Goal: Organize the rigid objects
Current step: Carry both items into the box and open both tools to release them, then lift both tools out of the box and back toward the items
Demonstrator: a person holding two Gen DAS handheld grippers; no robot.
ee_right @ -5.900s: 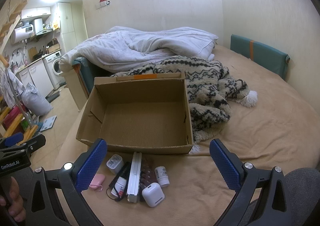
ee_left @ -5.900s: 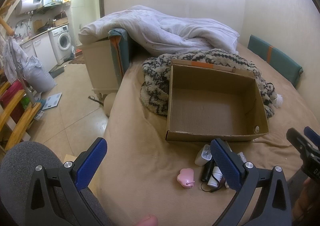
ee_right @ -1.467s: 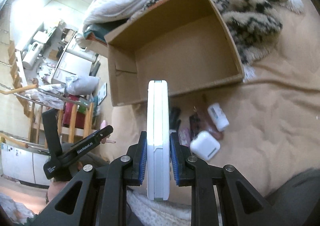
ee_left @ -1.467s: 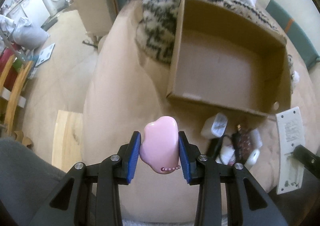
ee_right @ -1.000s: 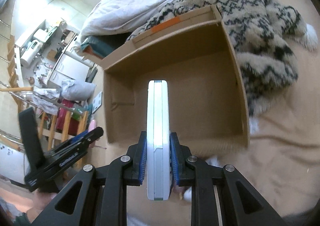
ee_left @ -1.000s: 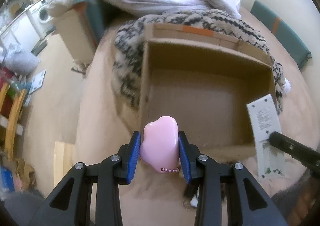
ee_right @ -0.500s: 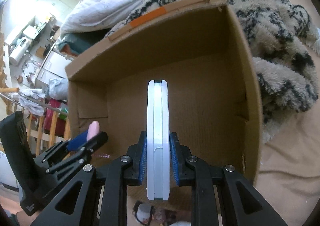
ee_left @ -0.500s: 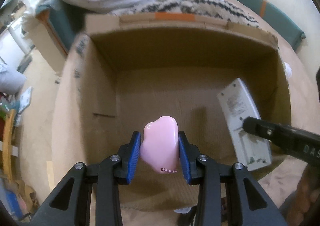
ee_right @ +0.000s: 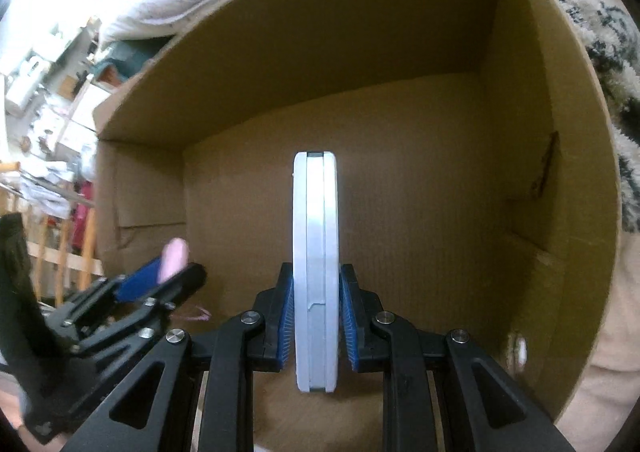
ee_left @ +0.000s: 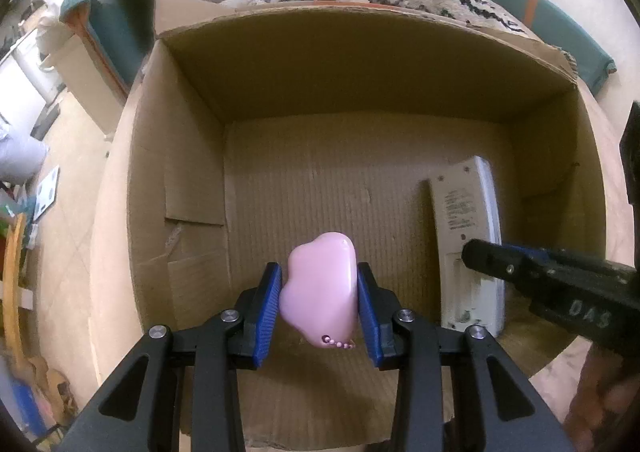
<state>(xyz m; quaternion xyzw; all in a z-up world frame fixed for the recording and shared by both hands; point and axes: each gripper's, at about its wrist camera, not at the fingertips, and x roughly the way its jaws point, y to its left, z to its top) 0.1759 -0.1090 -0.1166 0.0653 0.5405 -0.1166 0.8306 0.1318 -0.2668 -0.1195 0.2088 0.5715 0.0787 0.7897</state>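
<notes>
Bedding is lying behind the box (ee_left: 176,172), over whose floor the left gripper (ee_left: 319,294) is clenching a pink case (ee_left: 320,284) while the right gripper (ee_right: 316,308) is pinching a white remote (ee_right: 315,252) on edge.

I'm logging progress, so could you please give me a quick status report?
Left gripper shut on pink case, right gripper shut on white remote. Both inside cardboard box. Nothing blocking.

Pink case (ee_left: 320,284) and remote (ee_left: 466,240) inside box (ee_left: 176,180), remote to the right
</notes>
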